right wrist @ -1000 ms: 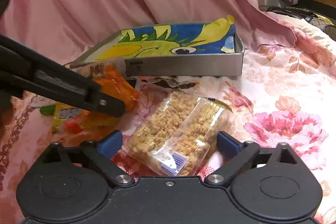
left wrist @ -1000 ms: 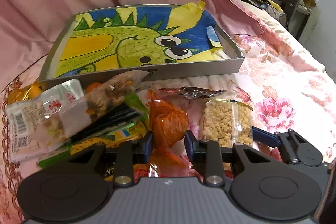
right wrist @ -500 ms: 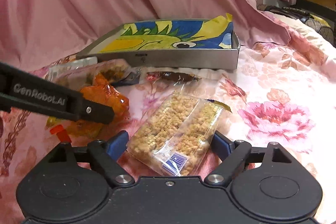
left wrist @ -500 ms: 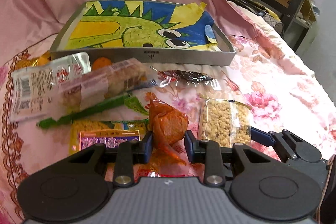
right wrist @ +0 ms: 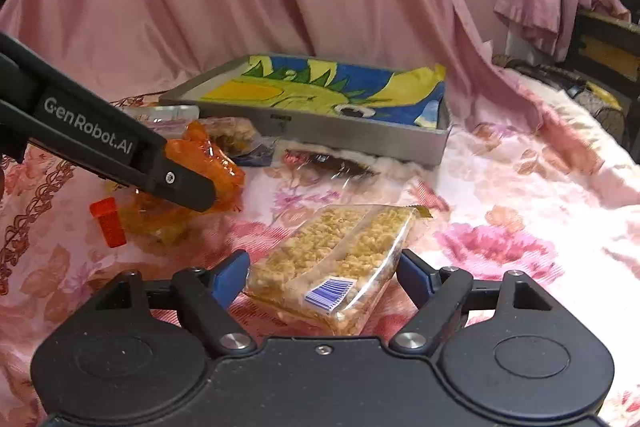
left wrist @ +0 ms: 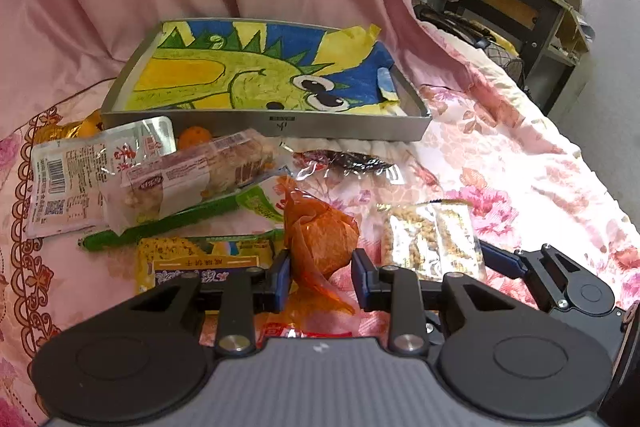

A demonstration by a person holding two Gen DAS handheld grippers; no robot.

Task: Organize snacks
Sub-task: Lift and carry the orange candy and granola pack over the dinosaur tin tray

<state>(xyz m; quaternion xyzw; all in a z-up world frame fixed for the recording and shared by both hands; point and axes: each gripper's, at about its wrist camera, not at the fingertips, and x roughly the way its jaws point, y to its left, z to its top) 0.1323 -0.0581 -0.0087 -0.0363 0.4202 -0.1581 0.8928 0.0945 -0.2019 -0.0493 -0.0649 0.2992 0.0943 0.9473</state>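
Barely begun, by the look of it: tray (left wrist: 348, 129) beyond both sets of fingers holds only its dinosaur-print liner (left wrist: 256, 67), no snack inside. Left gripper (left wrist: 320, 277) clamped on the orange-wrapped snack (left wrist: 320, 239), lifted clear of the floral bedcover (left wrist: 520, 179). Right gripper (right wrist: 320, 277) closing around the clear puffed-grain packet (right wrist: 340, 251), packet between the blue pads, pressing not certain. Left over past the left fingertips: white barcode pack (left wrist: 68, 179), nut bar (left wrist: 192, 179), green packet (left wrist: 168, 223), dark wrapper (left wrist: 348, 161)
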